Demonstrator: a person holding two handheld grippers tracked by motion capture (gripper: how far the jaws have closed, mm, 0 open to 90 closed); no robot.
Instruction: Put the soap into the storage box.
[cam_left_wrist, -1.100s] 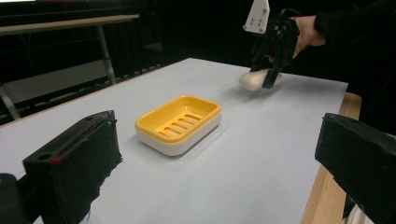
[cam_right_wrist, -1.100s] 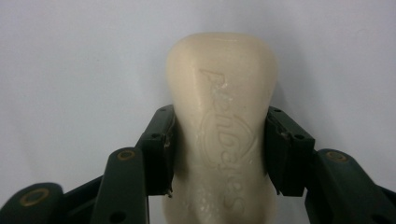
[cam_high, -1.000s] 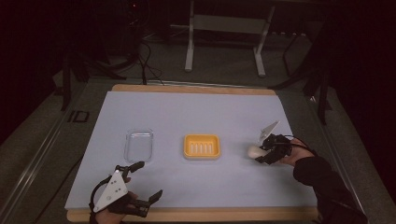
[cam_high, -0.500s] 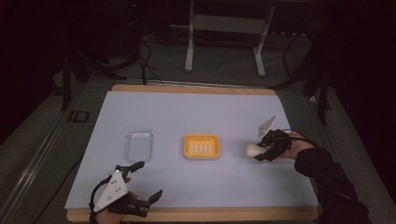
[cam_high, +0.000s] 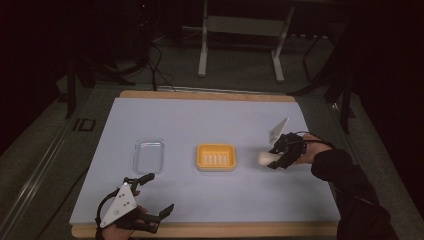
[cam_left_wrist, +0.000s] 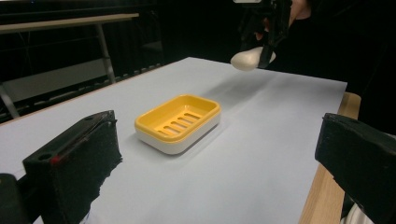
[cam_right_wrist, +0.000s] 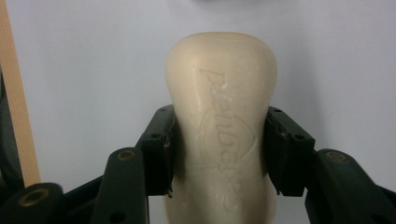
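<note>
A cream bar of soap (cam_right_wrist: 222, 126) with embossed lettering sits squeezed between the two black pads of my right gripper (cam_right_wrist: 219, 149), which is shut on it. In the high view the right gripper (cam_high: 280, 155) holds the soap (cam_high: 264, 158) above the table, a little right of the yellow soap dish (cam_high: 216, 156). The left gripper view shows the dish (cam_left_wrist: 179, 121) in the middle and the soap (cam_left_wrist: 246, 58) lifted beyond it. My left gripper (cam_high: 152, 197) rests at the table's front left edge, open, with nothing between its jaws.
A clear plastic lid or tray (cam_high: 149, 155) lies left of the dish on the pale blue mat (cam_high: 200, 120). The wooden table edge (cam_high: 210, 230) runs along the front. Metal stand legs (cam_high: 240, 45) and cables lie on the floor beyond.
My right gripper has risen and moved left toward the dish with the soap in it. The left gripper has stayed where it was.
</note>
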